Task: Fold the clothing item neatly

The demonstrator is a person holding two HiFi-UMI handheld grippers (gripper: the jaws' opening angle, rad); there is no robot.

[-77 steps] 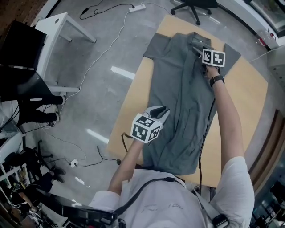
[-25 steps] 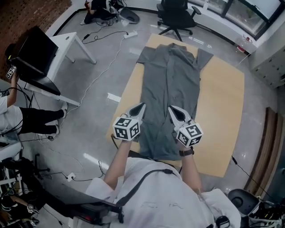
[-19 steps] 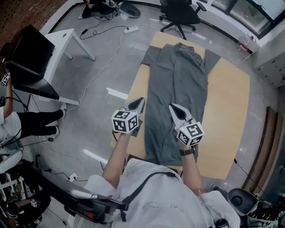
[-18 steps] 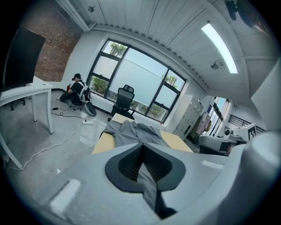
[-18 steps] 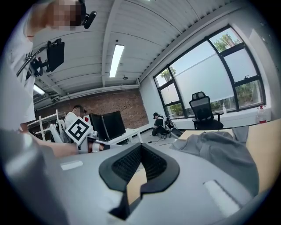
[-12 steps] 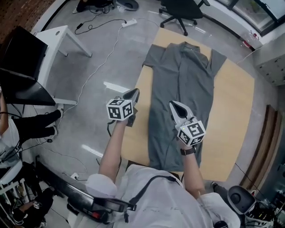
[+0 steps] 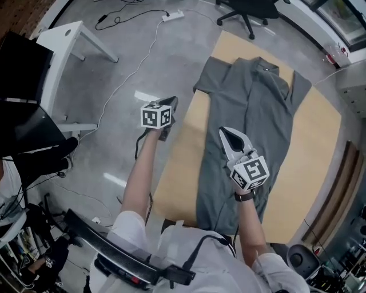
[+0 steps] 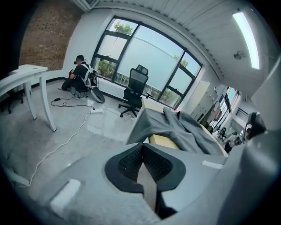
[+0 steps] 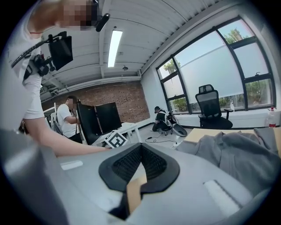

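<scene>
The grey shirt (image 7: 254, 126) lies flat and long on the light wooden tabletop (image 7: 311, 143). Its collar is at the far end, and the soft cloth has little wrinkles. The right tongs (image 7: 226, 133) hang over the shirt's left side, shut tight with nothing in them. The left tongs (image 7: 171, 105) are shut and empty too (each pair carries a cube with black-and-white square marks). A second ago both tongs were by the shirt's near end. Now the left tongs are out past the tabletop's left edge, over the shiny grey floor (image 7: 137, 63). A black office chair (image 7: 247, 12) stands beyond the tabletop.
</scene>
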